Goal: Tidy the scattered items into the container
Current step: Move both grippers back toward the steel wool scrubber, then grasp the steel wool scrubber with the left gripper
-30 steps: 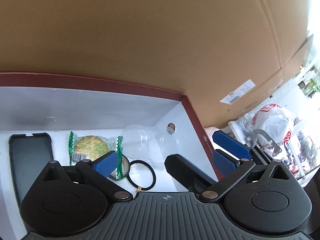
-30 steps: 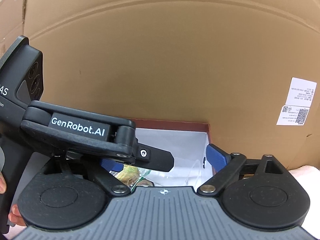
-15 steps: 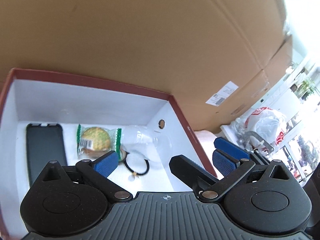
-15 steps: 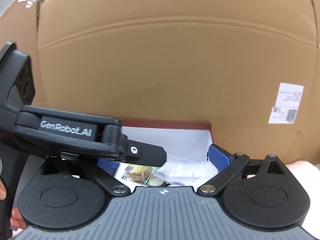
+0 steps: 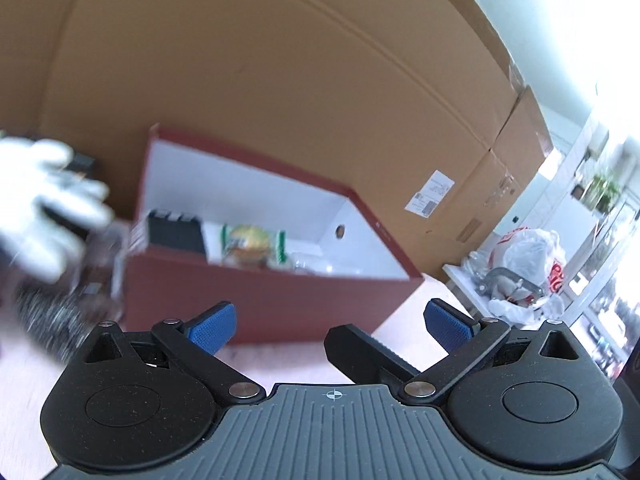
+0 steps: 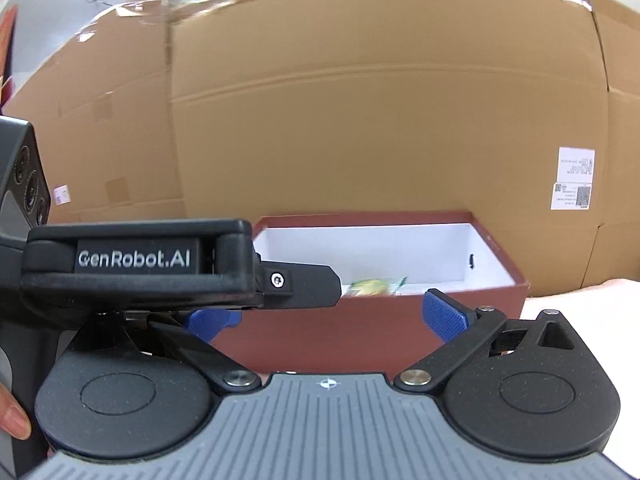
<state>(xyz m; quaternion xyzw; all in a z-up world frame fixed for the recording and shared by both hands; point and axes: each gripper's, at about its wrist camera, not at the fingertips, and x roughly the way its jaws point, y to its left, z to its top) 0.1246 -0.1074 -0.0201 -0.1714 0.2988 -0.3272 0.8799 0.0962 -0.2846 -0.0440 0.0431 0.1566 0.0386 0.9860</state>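
The dark red box (image 5: 256,296), white inside, sits on the pale bench (image 5: 288,364) against a big cardboard carton (image 5: 280,80); inside it I see a black phone (image 5: 174,232), a green-wrapped snack (image 5: 252,242) and clear plastic (image 5: 316,266). My left gripper (image 5: 330,326) is spread wide and empty; my right gripper (image 6: 328,316) is opening, nothing between its fingers. Next, I judge, I should swing toward any loose item, perhaps the blurred clutter at left (image 5: 52,308). The near wall is a lip to clear; open bench lies to the right.
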